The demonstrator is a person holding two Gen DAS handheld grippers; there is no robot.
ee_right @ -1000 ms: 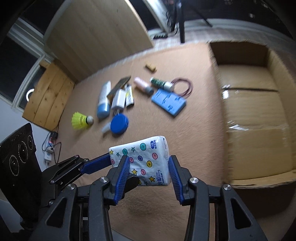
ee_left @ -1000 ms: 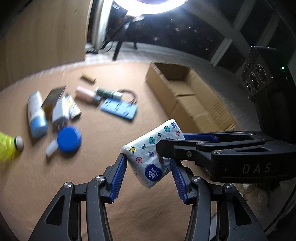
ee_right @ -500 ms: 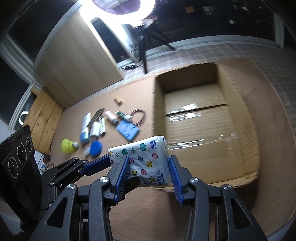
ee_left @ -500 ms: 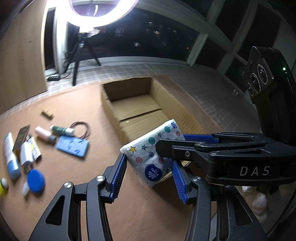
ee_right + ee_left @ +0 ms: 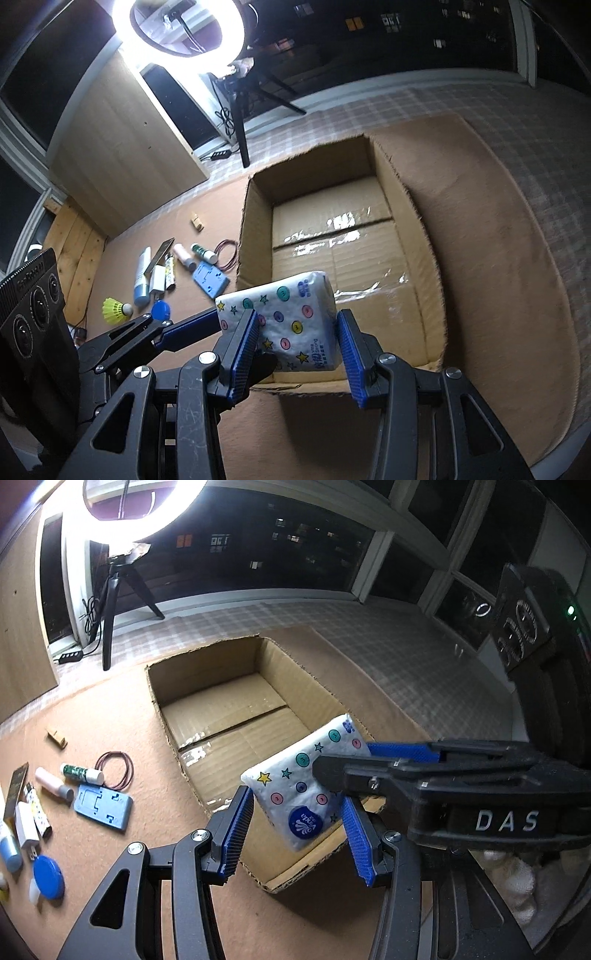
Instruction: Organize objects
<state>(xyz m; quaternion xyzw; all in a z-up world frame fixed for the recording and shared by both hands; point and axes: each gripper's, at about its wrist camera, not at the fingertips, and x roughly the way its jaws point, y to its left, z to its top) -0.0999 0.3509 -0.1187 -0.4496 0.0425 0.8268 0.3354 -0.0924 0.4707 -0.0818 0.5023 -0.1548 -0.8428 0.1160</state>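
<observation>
One item, the tissue pack (image 5: 280, 325), is underway: we hold it over the near edge of the empty box (image 5: 424, 258), not yet dropped. Approx. ten items remain on the mat (image 5: 155, 812), left of the box. Both the left gripper (image 5: 299, 830) and right gripper (image 5: 299, 350) clamp the pack, angled downward, crossing.

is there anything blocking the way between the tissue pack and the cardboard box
Nothing visible does. The tissue pack, held by both the left gripper and right gripper, hangs over the near edge of the open cardboard box, whose floor looks bare.
</observation>
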